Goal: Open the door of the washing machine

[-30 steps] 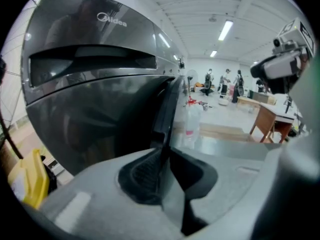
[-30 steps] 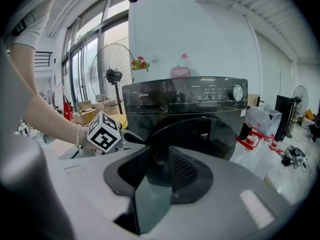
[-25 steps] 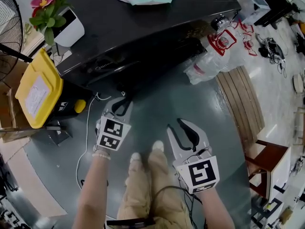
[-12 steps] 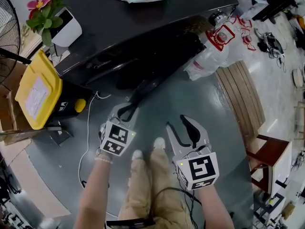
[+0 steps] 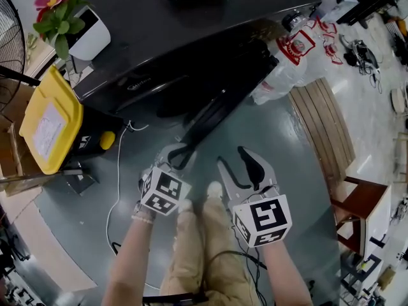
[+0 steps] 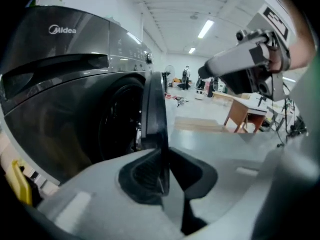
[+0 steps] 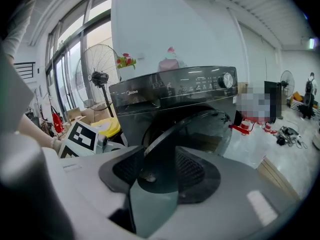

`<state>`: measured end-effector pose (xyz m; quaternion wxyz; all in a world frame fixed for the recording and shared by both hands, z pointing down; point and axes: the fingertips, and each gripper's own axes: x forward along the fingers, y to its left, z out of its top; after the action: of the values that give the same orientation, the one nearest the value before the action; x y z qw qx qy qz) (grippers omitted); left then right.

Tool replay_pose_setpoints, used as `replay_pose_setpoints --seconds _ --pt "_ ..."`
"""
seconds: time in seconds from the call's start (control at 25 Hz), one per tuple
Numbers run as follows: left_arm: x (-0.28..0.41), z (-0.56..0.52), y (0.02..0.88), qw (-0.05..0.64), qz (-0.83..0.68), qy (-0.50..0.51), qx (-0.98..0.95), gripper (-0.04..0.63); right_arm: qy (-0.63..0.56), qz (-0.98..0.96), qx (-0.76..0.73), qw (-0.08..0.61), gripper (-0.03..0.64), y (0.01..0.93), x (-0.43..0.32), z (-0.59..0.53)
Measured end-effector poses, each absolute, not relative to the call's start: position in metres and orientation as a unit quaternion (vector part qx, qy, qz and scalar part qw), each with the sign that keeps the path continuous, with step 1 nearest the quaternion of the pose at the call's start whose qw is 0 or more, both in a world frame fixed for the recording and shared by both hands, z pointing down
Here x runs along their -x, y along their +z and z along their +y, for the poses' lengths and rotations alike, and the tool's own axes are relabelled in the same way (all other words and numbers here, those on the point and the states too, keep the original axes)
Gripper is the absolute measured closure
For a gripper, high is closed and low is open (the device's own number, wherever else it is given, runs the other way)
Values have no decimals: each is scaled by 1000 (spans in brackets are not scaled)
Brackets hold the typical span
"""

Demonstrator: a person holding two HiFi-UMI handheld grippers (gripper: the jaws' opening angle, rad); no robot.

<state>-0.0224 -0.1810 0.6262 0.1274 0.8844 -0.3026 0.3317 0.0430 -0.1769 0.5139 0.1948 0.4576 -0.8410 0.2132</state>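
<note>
Left claw (image 5: pixel 180 153) pinches the thin free edge of the door (image 5: pixel 220 104), which stands partly swung out from the washing machine (image 5: pixel 191 30). A sideways tug could let the rim slip free. Right claw (image 5: pixel 241 167), whose jaws have just been opening, is wide and empty just beside it. Bare floor (image 5: pixel 287 164) leaves swing room, but plastic bags (image 5: pixel 280 81) crowd the far side.

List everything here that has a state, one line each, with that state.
Door: partly open, swung out from the washer.
Left gripper: shut on the door's edge.
Right gripper: open, jaws have just been opening, nothing between them.
Bin: yellow lid shut.
</note>
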Motion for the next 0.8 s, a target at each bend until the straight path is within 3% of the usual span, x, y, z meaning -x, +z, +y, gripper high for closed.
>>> replay_pose_setpoints --seconds 0.44,0.8 --pt "44 -166 603 127 -296 323 -890 599 255 -816 -486 182 408 530 -28 -200" --pt "85 -171 553 107 -354 285 -884 601 315 -777 -517 172 408 563 -15 -218"
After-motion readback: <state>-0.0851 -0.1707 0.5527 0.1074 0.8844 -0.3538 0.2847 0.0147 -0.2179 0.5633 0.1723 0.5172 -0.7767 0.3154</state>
